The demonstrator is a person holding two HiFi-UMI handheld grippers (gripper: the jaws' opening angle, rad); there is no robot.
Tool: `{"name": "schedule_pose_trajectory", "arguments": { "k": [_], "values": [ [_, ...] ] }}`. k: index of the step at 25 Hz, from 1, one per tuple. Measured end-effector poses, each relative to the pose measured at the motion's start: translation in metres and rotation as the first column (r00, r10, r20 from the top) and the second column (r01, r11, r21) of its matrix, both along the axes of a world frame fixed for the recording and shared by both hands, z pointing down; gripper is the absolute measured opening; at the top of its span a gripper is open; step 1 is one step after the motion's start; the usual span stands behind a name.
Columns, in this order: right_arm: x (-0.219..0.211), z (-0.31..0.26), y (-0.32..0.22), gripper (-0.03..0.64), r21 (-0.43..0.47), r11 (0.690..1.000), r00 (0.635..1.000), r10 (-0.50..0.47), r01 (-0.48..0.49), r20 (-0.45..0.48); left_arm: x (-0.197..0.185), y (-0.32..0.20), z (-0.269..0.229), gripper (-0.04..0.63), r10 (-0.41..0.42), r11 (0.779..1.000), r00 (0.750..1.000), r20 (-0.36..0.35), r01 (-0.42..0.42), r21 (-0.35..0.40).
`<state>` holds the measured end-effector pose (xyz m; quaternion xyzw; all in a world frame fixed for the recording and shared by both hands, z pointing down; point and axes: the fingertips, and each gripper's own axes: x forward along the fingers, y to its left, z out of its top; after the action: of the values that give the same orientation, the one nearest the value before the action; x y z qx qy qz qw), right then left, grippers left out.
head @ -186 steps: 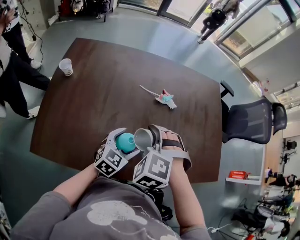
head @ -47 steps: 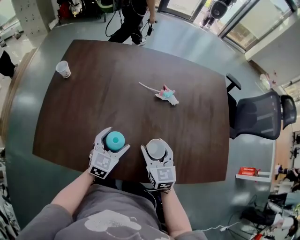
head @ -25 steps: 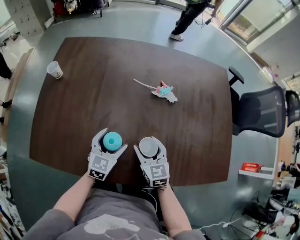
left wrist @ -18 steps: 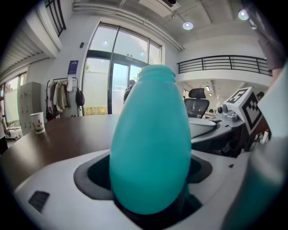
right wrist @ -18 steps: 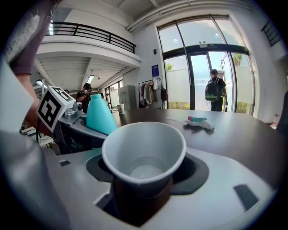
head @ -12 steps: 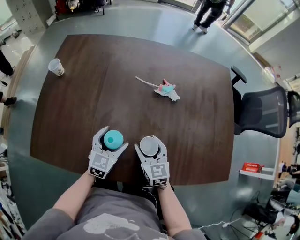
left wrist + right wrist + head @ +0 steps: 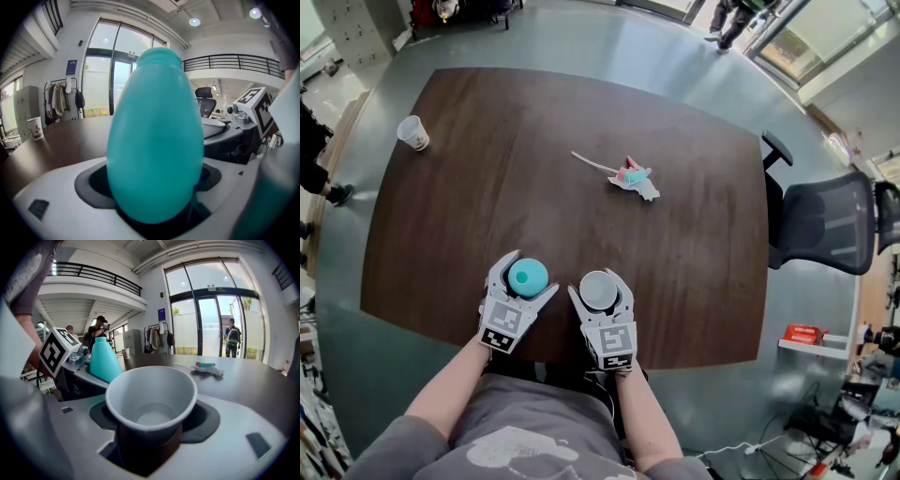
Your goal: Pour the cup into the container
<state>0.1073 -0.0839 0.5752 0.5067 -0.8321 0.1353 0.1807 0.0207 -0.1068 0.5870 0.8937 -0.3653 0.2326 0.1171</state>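
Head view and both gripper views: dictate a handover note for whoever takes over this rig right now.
Left gripper: shut on the teal container, upright.
Right gripper: shut on the paper cup, upright, beside it over the near edge of the table.
Done: cup looks empty, so the pour seems finished, though clear liquid can't be ruled out.
To do: probably set both down and release.

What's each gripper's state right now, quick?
Left gripper: closed on the teal container, which stands upright.
Right gripper: closed on the paper cup, upright, mouth facing up.
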Motion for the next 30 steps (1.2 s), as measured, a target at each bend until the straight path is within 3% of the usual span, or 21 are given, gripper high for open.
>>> {"name": "schedule_pose_trajectory", "arguments": {
  "k": [10,13,22,30],
  "values": [
    [-0.005,0.007,-0.001,0.379,-0.047,0.999,1.0,-0.016,0.016,-0.009,-0.003,-0.001,0.001,0.436,-0.025,1.0,1.0,0.0,0.025,0.003],
    [-0.005,0.009,-0.002,0.393,-0.058,0.998,1.0,-0.013,0.012,-0.009,-0.003,-0.002,0.001,0.473,-0.03,1.0,1.0,-0.007,0.03,0.007],
    [0.008,0.013,0.009,0.405,-0.087,0.996,0.999,0.004,-0.007,-0.034,-0.007,0.01,0.001,0.494,-0.041,0.999,0.999,0.003,0.041,0.01],
    [0.016,0.015,0.036,0.405,-0.112,0.994,0.998,-0.001,-0.006,-0.055,-0.021,0.034,-0.01,0.494,-0.083,0.996,0.996,-0.029,0.082,-0.015]
  ]
}}
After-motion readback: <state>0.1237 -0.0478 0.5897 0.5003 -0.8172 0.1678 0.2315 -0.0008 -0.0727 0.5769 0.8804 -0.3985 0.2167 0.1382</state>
